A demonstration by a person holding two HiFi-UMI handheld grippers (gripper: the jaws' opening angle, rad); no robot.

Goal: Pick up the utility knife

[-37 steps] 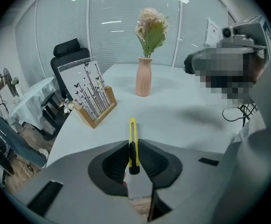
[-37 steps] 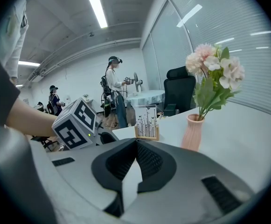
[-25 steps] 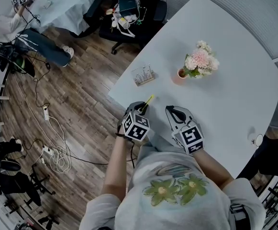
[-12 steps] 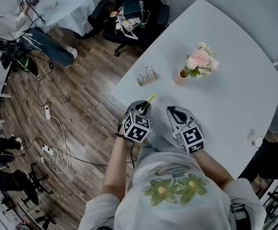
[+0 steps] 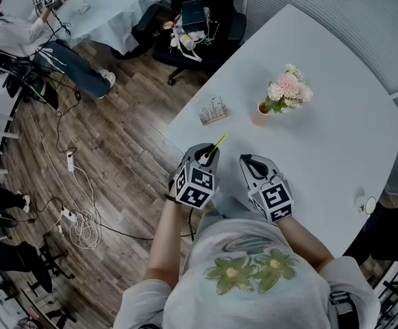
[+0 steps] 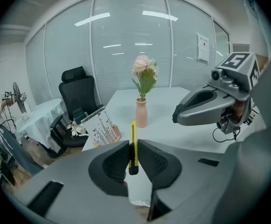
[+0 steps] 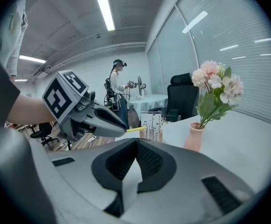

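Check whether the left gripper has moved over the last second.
No. The left gripper, shut on the knife, sits at about the same spot below the card stand; the slight drift is shared by the whole view.

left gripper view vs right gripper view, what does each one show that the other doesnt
Only the left gripper view: the left gripper shut on the slim yellow utility knife, the right gripper alongside. Only the right gripper view: the right gripper's jaws together on nothing, the left gripper seen from the side. Both: the pink vase of flowers, the black office chair, the white table.
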